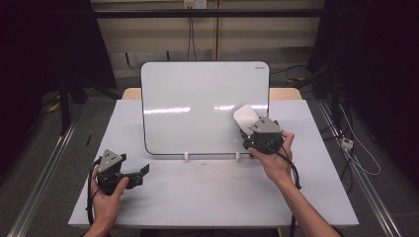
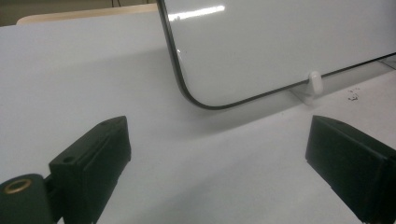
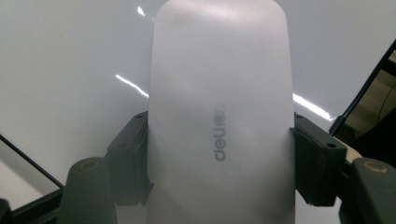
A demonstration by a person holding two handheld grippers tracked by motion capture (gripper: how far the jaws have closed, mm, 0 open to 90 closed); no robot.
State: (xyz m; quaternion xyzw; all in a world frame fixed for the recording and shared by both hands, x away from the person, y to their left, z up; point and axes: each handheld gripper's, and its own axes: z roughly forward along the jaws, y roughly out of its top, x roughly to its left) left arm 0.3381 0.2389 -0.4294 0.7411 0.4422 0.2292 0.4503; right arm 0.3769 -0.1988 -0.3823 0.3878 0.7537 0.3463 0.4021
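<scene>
At the table's left, our left gripper (image 1: 143,171) rests low on the white tabletop (image 1: 207,192), jaws spread wide with nothing between them, pointing toward the bottom left corner of the whiteboard (image 1: 197,98). In the left gripper view that rounded, black-edged corner (image 2: 196,100) stands apart from the jaws, with one small white clip foot (image 2: 315,83) propping the lower edge.

Moving right, the board stands upright on its two feet at the back of the table, its face blank apart from glare from the room lights. At its lower right, our right gripper (image 1: 245,129) is clamped on a white whiteboard eraser (image 1: 244,117), held up at the board's face; whether the pad touches the surface we cannot tell. In the right gripper view the eraser (image 3: 219,93) runs lengthwise up from between the jaws, which press its two long sides low down, leaving most of its body jutting forward.

We judge the risks plain: a hard push could tip the lightly propped board backward or skid it on its feet, and a sideways stroke could twist the smooth eraser out of a grip set so near one end.
</scene>
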